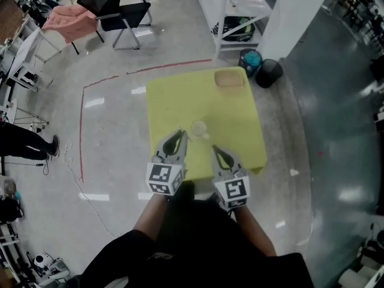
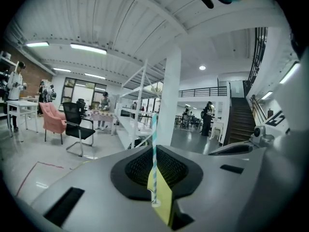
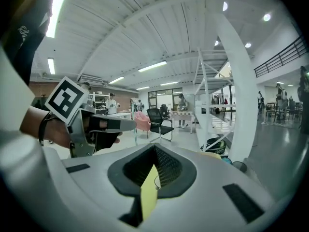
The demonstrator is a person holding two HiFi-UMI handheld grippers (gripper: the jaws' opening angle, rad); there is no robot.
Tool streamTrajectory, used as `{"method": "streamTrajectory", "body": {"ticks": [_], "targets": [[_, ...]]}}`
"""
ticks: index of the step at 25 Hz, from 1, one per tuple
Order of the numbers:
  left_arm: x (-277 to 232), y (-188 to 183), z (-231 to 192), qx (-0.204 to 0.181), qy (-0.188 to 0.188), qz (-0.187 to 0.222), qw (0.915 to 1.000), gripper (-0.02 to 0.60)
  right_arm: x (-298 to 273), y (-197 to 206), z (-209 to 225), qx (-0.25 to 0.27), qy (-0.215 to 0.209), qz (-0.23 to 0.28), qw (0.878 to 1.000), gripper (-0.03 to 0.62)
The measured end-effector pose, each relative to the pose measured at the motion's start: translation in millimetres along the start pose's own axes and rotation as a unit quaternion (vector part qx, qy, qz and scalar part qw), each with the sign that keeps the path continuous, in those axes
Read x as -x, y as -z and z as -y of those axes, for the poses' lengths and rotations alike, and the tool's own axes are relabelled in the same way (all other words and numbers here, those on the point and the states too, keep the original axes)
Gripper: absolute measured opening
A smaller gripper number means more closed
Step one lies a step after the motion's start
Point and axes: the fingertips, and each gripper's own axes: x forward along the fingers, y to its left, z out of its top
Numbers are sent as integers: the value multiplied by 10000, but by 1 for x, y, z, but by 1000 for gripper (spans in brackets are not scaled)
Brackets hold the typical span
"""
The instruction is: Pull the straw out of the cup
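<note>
1. Desk [image 1: 180,101]: yellow top, centre of the head view, standing on a glossy grey floor [image 1: 108,137].
2. Cup [image 1: 198,128]: clear, upright on the desk near the middle, just beyond both tongs.
3. Left tongs [image 1: 181,133]: tips lie just left of the cup in the head view. In the left gripper view the left tongs [image 2: 155,149] are clamped on the straw [image 2: 154,127], the jaws nearly together.
4. Straw: striped teal and white, held upright. Its upper part rises above the jaw tips. Its open lower end shows below them, against the yellow of the desk, and no cup is around it.
5. Right tongs [image 1: 215,150]: tips lie lower right of the cup. In the right gripper view the right tongs [image 3: 154,166] are together at the tips, with nothing gripped. Only a sliver of yellow desk shows behind them.
6. The left tongs also appear at centre left of the right gripper view, marker cube [image 3: 66,99] uppermost.
7. Tan tray [image 1: 228,78]: at the desk's far edge.
8. Black chair [image 1: 117,11]: upper left, on the floor, well apart from the desk.
</note>
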Motion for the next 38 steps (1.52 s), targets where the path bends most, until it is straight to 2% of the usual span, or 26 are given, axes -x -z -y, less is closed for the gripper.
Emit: {"method": "streamTrajectory", "body": {"ticks": [6, 10, 14, 23, 38], "targets": [[29, -17, 4, -38, -245, 286, 9993, 63, 9, -22, -4, 50, 36, 359, 9993, 15], [41, -24, 14, -436, -373, 410, 9975, 63, 17, -25, -2, 18, 92, 500, 9987, 15], [46, -26, 24, -337, -311, 521, 9976, 63, 21, -26, 2, 71, 156, 585, 9981, 15], [46, -44, 33, -436, -185, 676, 9966, 63, 27, -43, 3, 228, 248, 692, 9970, 15], [35, -42, 35, -383, -39, 656, 9971, 63, 25, -39, 11, 307, 323, 612, 9971, 15]]}}
